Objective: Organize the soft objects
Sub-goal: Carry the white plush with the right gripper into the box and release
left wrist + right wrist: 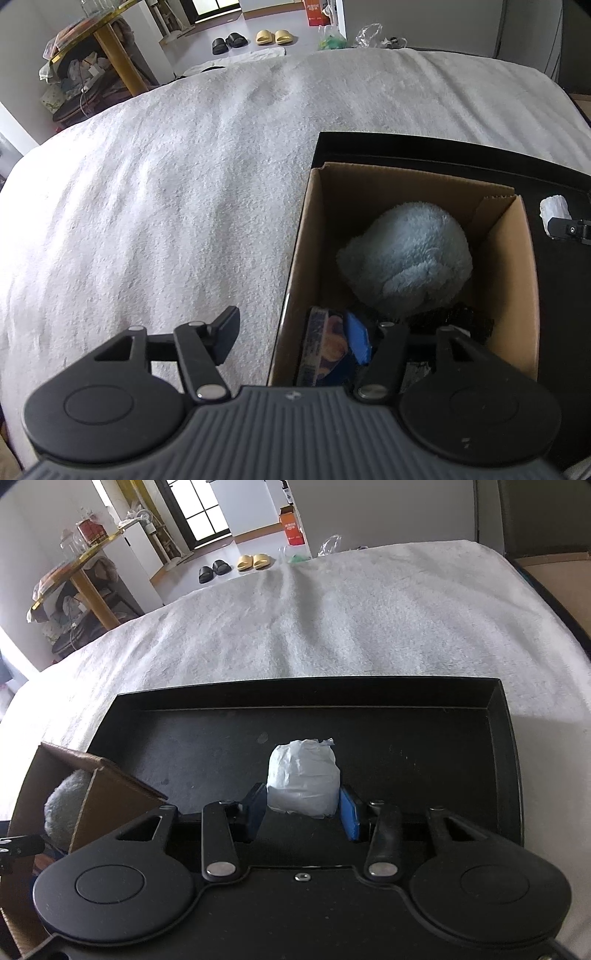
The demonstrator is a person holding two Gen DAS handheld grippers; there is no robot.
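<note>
On the bed: your white terry blanket (332, 627) carries a shallow black tray (461, 738).
Right gripper (303, 812): tilted down, jaws pressed onto the crumpled white tissue wad (303, 779) on the tray.
Left gripper (295, 339): jaws parted, empty, straddling the box wall.
Brown cardboard box (513, 280): holds a pale blue plush ball (406, 258).

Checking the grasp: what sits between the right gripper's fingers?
A white wad on the black tray, both pads against it, in the right wrist view.
</note>
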